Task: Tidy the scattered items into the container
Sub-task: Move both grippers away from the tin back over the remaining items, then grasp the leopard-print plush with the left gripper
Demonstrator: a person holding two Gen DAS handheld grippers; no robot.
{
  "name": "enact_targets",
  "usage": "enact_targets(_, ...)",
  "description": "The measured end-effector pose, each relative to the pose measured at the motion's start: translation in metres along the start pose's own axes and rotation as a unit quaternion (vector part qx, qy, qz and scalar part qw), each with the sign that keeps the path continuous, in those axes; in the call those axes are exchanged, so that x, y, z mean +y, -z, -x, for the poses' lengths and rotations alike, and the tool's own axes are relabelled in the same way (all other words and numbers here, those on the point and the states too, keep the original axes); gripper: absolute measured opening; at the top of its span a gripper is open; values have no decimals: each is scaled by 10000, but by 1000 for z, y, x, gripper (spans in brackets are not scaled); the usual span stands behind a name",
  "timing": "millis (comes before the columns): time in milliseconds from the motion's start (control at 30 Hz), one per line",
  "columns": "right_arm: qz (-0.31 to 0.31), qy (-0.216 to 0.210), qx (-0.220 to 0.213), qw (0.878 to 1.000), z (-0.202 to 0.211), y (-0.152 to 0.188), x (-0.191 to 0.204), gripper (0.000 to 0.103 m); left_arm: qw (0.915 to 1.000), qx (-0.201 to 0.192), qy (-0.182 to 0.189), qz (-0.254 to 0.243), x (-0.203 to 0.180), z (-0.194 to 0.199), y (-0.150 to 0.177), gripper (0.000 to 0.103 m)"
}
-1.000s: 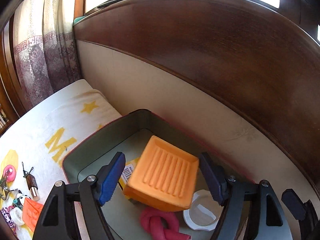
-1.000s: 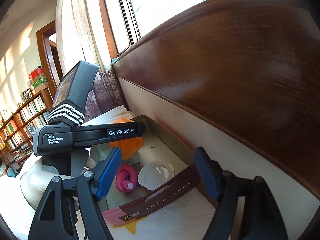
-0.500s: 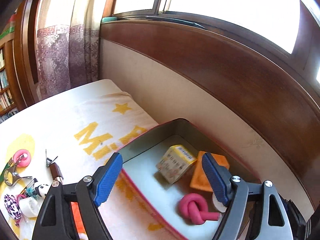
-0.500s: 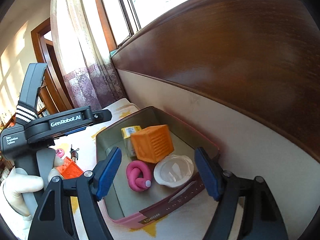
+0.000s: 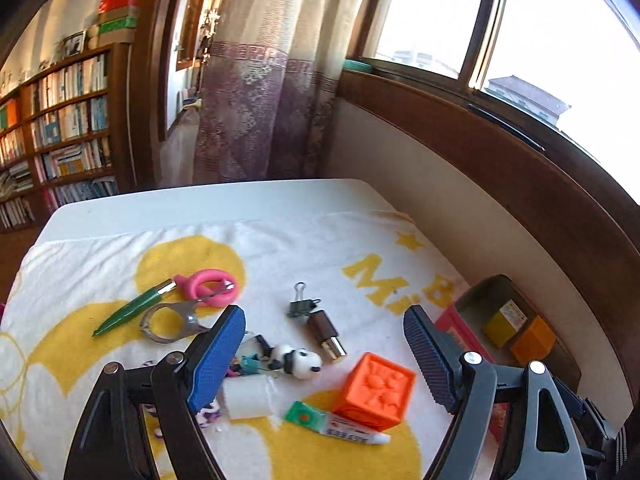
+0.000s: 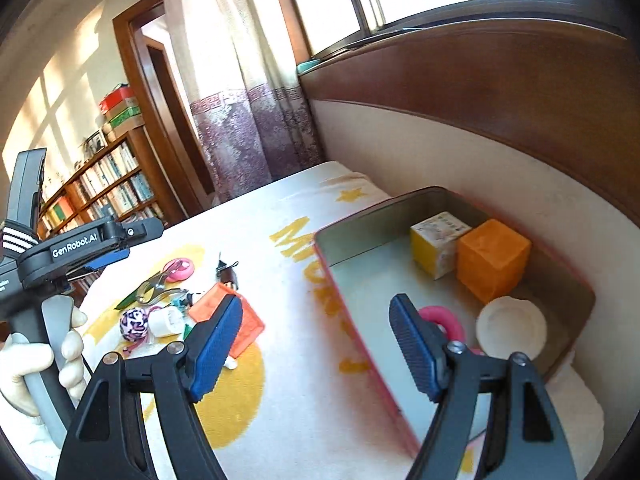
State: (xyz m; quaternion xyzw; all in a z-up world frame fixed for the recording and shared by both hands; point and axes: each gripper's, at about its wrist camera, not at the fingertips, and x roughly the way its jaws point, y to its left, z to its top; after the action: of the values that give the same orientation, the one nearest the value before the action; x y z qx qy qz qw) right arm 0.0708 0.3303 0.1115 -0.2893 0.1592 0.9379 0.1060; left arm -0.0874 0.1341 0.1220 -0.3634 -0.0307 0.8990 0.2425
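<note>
My left gripper [image 5: 324,356] is open and empty, hovering over the scattered pile on the yellow-and-white towel: an orange embossed cube [image 5: 374,390], a glue tube [image 5: 336,426], a panda figure [image 5: 298,362], a binder clip [image 5: 302,306], pink scissors [image 5: 208,286] and a green pen [image 5: 132,314]. The tin container [image 6: 352,232] lies to the right and holds a yellow box [image 6: 434,242], an orange block [image 6: 494,266], a white dish [image 6: 510,328] and a pink knot [image 6: 444,322]. My right gripper [image 6: 316,344] is open and empty above the container's near left wall.
A gloved hand [image 6: 24,360] holds the left gripper's handle at the left of the right wrist view. A padded wall with a dark wooden rail [image 6: 500,92] runs right behind the container. A curtain [image 5: 260,100] and bookshelves [image 5: 60,120] stand beyond the towel's far edge.
The left gripper left the orange block in the container and swung left to above the scattered items. The right gripper also shifted left, bringing the towel and pile into its view.
</note>
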Motion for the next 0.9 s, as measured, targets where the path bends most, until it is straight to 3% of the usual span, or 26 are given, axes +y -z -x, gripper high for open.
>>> enact_targets(133,354,-224,188,9989,-21,-2,31,81,9993,-26,-253,268,42,10,-1,83)
enact_targets(367,399,-649,768,9941,-62,-3,60,83,9963,45,-593,621,94,16,-2,83)
enact_targets(767,578,-297,1041,9924,-108,13,68,83,9961,709,-523,77,86,-12,24,83)
enact_targets(900,558,-341,973,9931,-108,14,66,84,9940,903,-586,195,94,-24,40,83)
